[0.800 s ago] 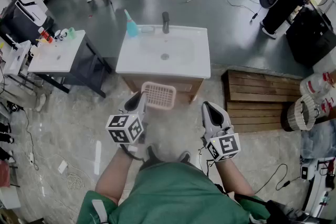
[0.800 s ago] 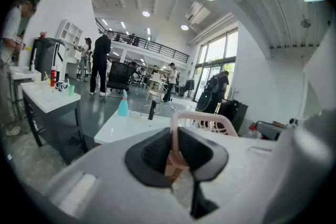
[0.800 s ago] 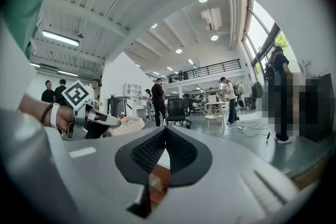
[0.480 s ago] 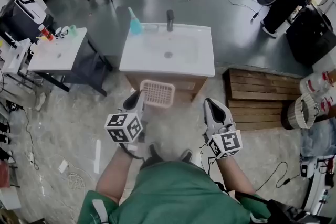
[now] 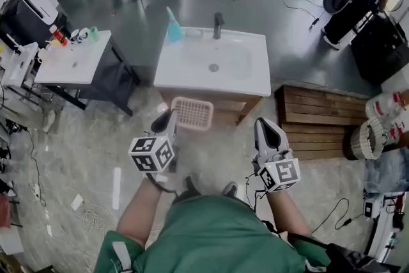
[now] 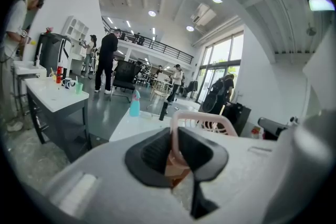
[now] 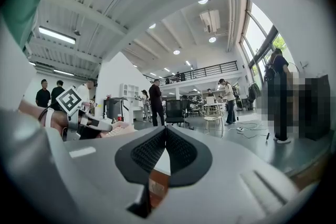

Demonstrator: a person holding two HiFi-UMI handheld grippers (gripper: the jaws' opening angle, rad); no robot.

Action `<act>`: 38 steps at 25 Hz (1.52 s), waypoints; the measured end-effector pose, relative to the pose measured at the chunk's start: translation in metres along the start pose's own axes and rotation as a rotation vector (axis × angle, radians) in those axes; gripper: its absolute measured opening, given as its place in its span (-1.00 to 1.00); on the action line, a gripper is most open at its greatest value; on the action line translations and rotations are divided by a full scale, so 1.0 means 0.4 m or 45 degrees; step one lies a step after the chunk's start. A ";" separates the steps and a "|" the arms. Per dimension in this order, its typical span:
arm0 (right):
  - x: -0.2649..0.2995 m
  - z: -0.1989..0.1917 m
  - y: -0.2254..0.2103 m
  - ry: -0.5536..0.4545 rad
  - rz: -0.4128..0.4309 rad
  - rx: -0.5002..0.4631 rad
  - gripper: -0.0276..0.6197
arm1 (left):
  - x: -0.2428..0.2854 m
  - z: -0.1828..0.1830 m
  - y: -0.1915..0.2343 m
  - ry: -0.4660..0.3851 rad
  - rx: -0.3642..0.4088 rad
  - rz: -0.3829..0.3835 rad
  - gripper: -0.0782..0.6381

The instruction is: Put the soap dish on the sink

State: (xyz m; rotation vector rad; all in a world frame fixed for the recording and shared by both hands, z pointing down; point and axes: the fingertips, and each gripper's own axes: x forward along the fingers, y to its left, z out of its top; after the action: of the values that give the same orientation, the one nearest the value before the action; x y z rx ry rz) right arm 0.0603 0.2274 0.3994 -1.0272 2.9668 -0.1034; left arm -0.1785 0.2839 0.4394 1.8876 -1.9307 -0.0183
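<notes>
My left gripper [image 5: 171,119] is shut on the near rim of a pink slatted soap dish [image 5: 192,114], which hangs in the air in front of the white sink [image 5: 185,73]. In the left gripper view the dish's pink rim [image 6: 202,118] stands clamped between the black pads, with the sink top [image 6: 137,122] beyond it. My right gripper [image 5: 266,132] is held level to the right of the dish, its jaws shut and nothing between them; in the right gripper view its pads [image 7: 153,149] meet.
A black tap [image 5: 218,25] and a teal bottle [image 5: 173,27] stand at the sink's back edge. A white side table [image 5: 70,61] with cups is to the left, a wooden pallet [image 5: 313,118] to the right. People stand at the far side of the room.
The sink has slid lower and to the right in the head view, nearer to the dish. Both grippers keep their grip and stance.
</notes>
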 end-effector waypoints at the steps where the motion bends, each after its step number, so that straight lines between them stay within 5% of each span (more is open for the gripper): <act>1: 0.015 0.001 0.014 -0.001 -0.005 -0.010 -0.91 | -0.004 0.003 0.026 0.000 -0.003 -0.001 -0.66; 9: 0.125 0.008 0.156 0.004 -0.075 -0.050 -0.91 | -0.035 0.038 0.228 -0.003 -0.022 -0.035 -0.66; 19: 0.173 -0.009 0.201 0.032 -0.101 -0.063 -0.91 | -0.012 0.048 0.309 0.013 -0.040 -0.062 -0.66; 29: 0.281 -0.037 0.070 0.043 -0.084 -0.004 -0.91 | 0.132 0.059 0.304 0.042 -0.052 -0.034 -0.66; 38: 0.377 -0.047 -0.200 0.049 -0.073 0.053 -0.91 | 0.387 0.108 0.193 0.047 -0.048 -0.034 -0.66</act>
State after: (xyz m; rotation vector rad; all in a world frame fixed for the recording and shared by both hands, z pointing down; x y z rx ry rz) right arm -0.0092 0.0725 0.4264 -1.1182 2.9557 -0.1868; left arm -0.2612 0.1290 0.4700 1.8762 -1.8682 -0.0274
